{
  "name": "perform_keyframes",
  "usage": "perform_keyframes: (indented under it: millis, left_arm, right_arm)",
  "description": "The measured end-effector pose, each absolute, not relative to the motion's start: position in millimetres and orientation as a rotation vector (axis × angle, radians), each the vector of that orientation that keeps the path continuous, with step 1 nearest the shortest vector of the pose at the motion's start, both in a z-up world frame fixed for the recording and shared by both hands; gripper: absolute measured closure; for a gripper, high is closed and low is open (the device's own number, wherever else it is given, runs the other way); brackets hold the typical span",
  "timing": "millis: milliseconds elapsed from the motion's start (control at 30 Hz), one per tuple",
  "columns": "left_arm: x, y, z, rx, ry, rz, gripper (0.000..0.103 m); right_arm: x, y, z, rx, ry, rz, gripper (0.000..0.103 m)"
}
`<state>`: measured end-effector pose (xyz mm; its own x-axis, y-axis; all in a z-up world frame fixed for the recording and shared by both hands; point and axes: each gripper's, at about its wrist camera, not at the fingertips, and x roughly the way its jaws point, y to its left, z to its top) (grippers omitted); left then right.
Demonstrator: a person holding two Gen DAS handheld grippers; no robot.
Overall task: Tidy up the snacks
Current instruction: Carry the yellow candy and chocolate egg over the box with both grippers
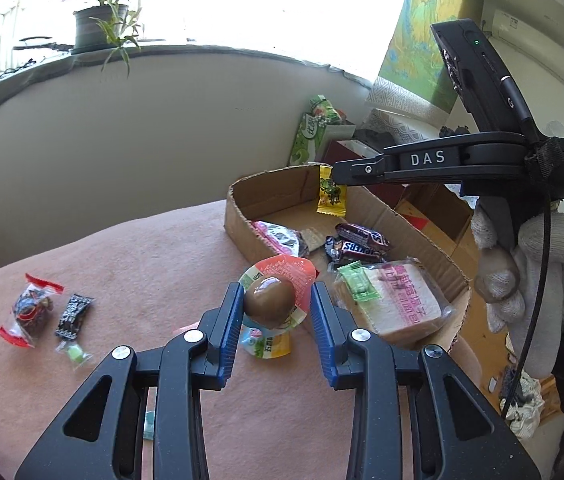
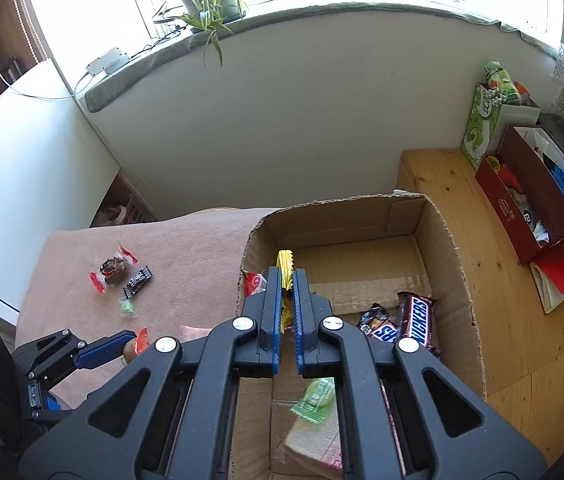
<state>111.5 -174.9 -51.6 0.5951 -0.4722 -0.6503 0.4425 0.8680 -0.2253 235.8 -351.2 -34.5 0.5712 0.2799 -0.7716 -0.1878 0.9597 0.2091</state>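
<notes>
Now you have one open brown corrugated cardboard box (image 2: 457, 264) at the right edge of the table draped in a pinkish-brown cloth (image 1: 130, 264), beside a bare pine board (image 2: 521, 320). Inside the box lie one clear-wrapped sandwich of white bread with pink print (image 1: 393, 304), two dark Snickers bars (image 2: 415, 320), one small green sachet (image 1: 355, 285) resting on the sandwich, and one pink-and-clear packet (image 1: 278, 238) by the near wall.

Your left claw (image 1: 274, 300) pinches one glossy brown egg in a clear pack with an orange, green and yellow label (image 1: 270, 300), held near the box's near wall. Your right claw (image 2: 287, 300) is pressed together on one flat yellow sachet with crimped ends (image 1: 331, 196), held over the box.

Three small sweets remain on the cloth, close together: one red-ended (image 1: 32, 312), one black patterned (image 1: 74, 314), one green (image 1: 76, 354).

One potted plant (image 2: 214, 0) stands on the bright windowsill.
</notes>
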Motion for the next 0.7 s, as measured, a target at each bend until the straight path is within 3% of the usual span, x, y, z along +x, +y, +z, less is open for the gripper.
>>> perform_keyframes:
  millis: [700]
  left_arm:
    - [121.7,-244.8,-64.4,-0.001,0.827,-0.604,0.070]
  right_arm:
    - [261.1,-415.9,-59.8,0.168,0.952,0.197,0.098]
